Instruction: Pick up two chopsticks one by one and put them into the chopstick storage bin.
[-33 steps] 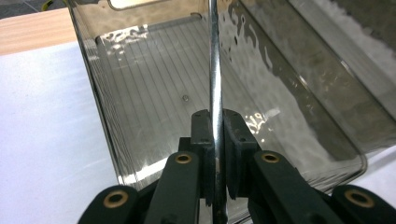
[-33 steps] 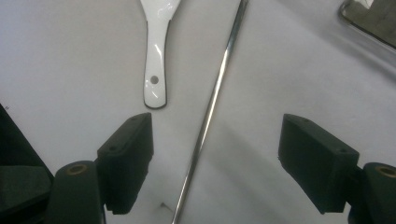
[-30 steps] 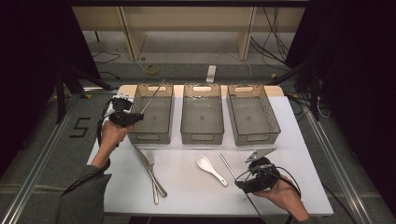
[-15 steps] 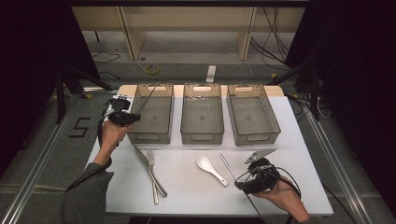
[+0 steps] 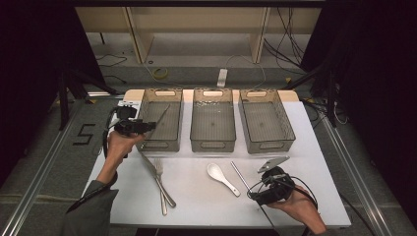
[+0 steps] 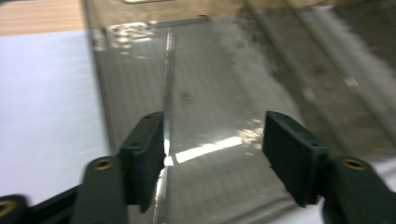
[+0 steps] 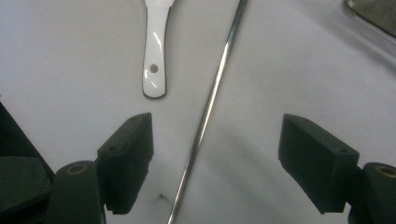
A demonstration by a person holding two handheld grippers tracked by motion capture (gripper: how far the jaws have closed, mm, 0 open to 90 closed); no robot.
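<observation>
- Handling: the metal chopstick (image 5: 161, 116) is judged light, stiff and smooth, so it is likely to slide or roll between hard pads. A grip across the middle of its length, square to the shaft, is judged safest.
- Left hand-held gripper (image 5: 149, 126): it is held at the near left corner of the left bin (image 5: 147, 143), which stands at the far left of the surface (image 5: 196, 206). Its jaws have just been opening and now stand wide apart, with nothing clamped.
- In the left gripper view, the metal chopstick (image 6: 168, 70) is seen lying in the left bin (image 6: 224, 84). It runs away from the left hand-held gripper (image 6: 212, 126), close along the inner face of one jaw. Whether it touches that pad cannot be told through the blur.
- From above, this chopstick is seen slanted, with its far end towards the bin's back wall.
- Right hand-held gripper (image 5: 253, 191): it is held low near the near edge, right of the middle, with jaws spread wide and empty.
- A second metal chopstick (image 7: 210, 102) is seen on the surface, passing between the jaws of the right hand-held gripper (image 7: 215, 135) without touching either pad.
- The same handling is judged to apply to the second metal chopstick (image 5: 241, 175); a low, level approach is called for.
- A white spoon (image 5: 222, 178) lies just beside it, towards the left edge, and is best kept out of the grip.
</observation>
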